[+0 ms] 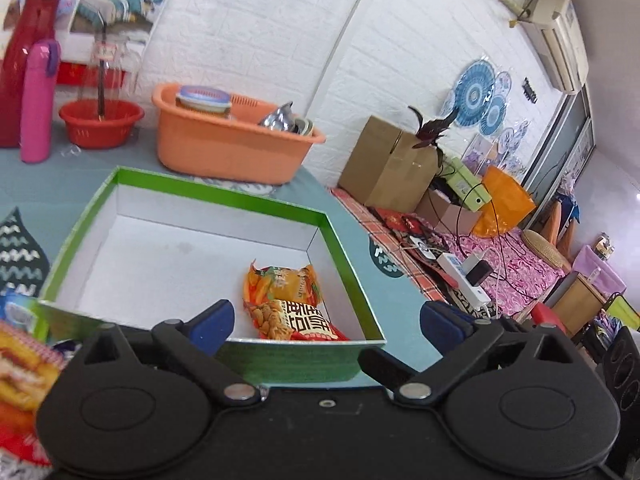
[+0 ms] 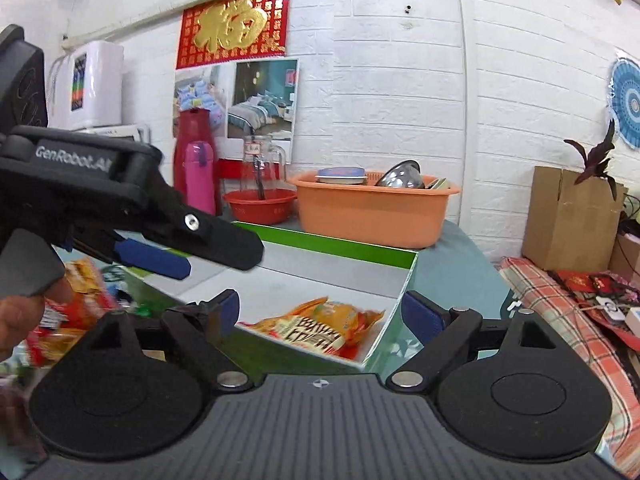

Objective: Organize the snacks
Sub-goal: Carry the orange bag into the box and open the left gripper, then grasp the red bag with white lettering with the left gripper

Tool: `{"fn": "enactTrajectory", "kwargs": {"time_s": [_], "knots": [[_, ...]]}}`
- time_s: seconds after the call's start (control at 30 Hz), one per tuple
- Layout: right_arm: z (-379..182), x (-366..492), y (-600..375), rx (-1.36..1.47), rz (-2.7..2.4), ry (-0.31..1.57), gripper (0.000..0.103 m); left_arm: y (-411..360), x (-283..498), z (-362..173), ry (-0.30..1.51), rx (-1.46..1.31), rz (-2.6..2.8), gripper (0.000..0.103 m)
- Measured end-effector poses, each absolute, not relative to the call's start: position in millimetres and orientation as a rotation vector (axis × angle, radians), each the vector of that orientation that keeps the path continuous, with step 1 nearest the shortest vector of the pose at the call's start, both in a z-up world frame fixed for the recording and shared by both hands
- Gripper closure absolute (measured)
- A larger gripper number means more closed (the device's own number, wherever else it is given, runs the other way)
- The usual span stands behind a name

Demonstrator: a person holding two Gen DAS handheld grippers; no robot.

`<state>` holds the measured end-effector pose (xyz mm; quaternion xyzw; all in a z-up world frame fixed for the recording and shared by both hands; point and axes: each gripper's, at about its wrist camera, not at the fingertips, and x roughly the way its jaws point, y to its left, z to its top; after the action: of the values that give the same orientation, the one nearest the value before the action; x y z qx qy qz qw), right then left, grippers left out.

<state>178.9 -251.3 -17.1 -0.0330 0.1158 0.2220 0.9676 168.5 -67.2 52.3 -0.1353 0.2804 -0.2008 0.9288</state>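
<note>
Green-rimmed shallow cardboard box holding two orange snack packets; one left gripper and one right gripper, both released, grasping nothing

Orange basin holds dishes; red bowl just left of it. Pink bottle upright. Cardboard box against wall.

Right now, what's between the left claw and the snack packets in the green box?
Only the box's near wall and a strip of bare white floor. Left wrist view shows the open left claw short of the snack packets.
</note>
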Motion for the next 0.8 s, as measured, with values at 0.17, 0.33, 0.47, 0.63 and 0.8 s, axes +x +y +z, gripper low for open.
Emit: {"fn": "enactTrajectory", "kwargs": {"time_s": [0.17, 0.33, 0.47, 0.63, 0.8], "knots": [[-14.8, 141.9, -254.3, -0.022, 0.504, 0.247, 0.000, -54.4, 116.6, 59.9, 0.484, -0.260, -0.383, 0.000], [-28.4, 119.6, -248.7, 0.000, 0.539, 0.285, 0.000, -41.1, 79.6, 42.1, 0.480, -0.289, -0.336, 0.000], [-41.5, 112.9, -237.4, 0.025, 0.577, 0.355, 0.000, -23.9, 58.1, 25.3, 0.508, -0.334, -0.276, 0.000], [-45.0, 111.4, -214.9, 0.072, 0.682, 0.404, 0.000, 5.2, 40.9, 25.0, 0.485, -0.345, -0.170, 0.000], [-39.0, 118.7, -185.7, 0.109, 0.750, 0.435, 0.000, 36.1, 47.5, 35.5, 0.468, -0.309, -0.090, 0.000]]}}
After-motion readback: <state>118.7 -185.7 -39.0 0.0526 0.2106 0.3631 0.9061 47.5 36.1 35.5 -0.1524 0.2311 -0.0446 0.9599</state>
